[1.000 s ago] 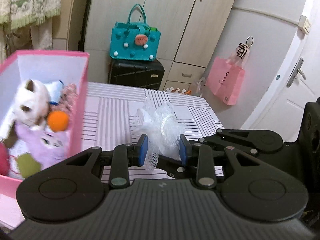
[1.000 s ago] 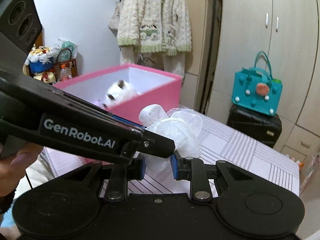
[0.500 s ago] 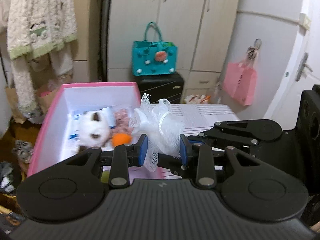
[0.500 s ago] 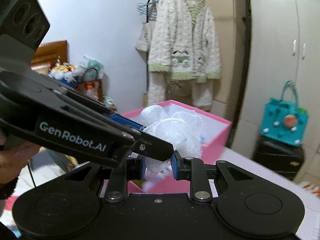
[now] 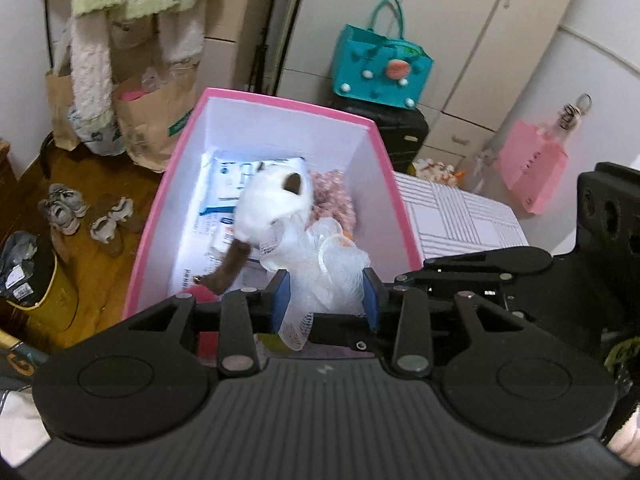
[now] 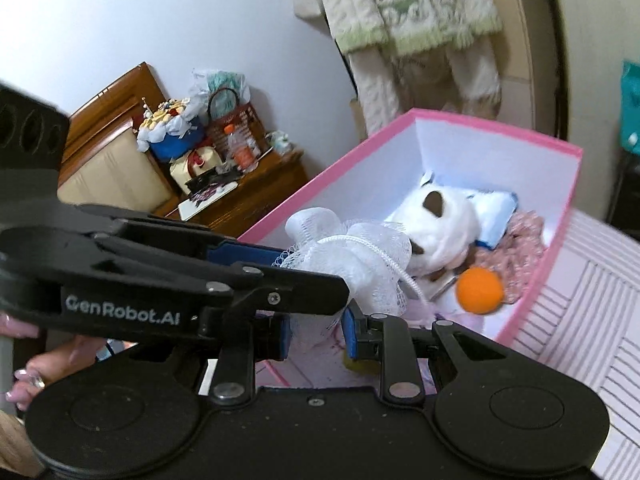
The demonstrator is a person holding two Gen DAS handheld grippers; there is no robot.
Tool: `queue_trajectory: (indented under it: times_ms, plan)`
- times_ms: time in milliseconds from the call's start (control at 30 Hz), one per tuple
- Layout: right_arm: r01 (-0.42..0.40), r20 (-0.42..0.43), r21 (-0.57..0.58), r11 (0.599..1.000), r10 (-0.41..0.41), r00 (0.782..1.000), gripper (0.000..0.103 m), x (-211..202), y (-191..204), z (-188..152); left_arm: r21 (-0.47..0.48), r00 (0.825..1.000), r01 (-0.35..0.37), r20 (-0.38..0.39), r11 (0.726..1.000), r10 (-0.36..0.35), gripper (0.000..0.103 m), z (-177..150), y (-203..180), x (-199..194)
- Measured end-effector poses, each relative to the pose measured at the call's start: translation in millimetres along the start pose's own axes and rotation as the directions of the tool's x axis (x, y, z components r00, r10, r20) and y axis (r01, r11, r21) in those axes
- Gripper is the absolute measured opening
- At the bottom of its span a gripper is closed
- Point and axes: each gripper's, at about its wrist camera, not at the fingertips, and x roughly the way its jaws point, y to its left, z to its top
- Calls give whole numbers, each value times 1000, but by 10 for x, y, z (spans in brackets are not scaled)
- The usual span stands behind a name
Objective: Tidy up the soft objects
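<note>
A white mesh bath pouf (image 5: 324,256) (image 6: 360,256) hangs over the near end of the open pink box (image 5: 280,100) (image 6: 500,124). Both grippers hold it. My left gripper (image 5: 325,292) has the pouf between its blue pads; its jaws are opening, and the mesh still touches both pads. My right gripper (image 6: 316,332) is shut on the pouf's lower part. Inside the box lie a white plush cat (image 5: 272,204) (image 6: 436,220), an orange ball (image 6: 479,290), a pink fluffy piece (image 5: 334,196) and white packets.
The box stands at the edge of a striped tabletop (image 5: 460,216). Beyond it are a teal bag (image 5: 384,68) on a black case and a pink bag (image 5: 532,164). Paper bags (image 5: 156,120), shoes (image 5: 64,208) and a yellow bin (image 5: 28,276) sit on the floor at left. A hand (image 6: 28,372) grips the left tool.
Both grippers carried the pouf from over the striped tabletop to above the pink box and tilted downward. The left jaws stand slightly wider than before.
</note>
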Motion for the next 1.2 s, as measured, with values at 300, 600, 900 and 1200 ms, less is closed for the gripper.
queue_trajectory:
  times_ms: [300, 600, 900, 1200]
  plan:
    - [56, -10, -33, 998, -56, 998, 50, 36, -6, 34, -11, 993, -114, 43, 993, 114, 64, -31, 145, -57]
    - [155, 93, -129, 979, -144, 985, 60, -539, 144, -12, 11, 991, -112, 70, 994, 111, 83, -32, 45, -178]
    - [209, 108, -68, 976, -201, 974, 65, -856, 105, -197, 95, 963, -268, 50, 959, 264, 99, -46, -211, -254]
    - [455, 132, 0, 891, -451, 883, 97, -1186, 281, -403, 183, 938, -341, -3, 922, 347, 99, -170, -482, -340]
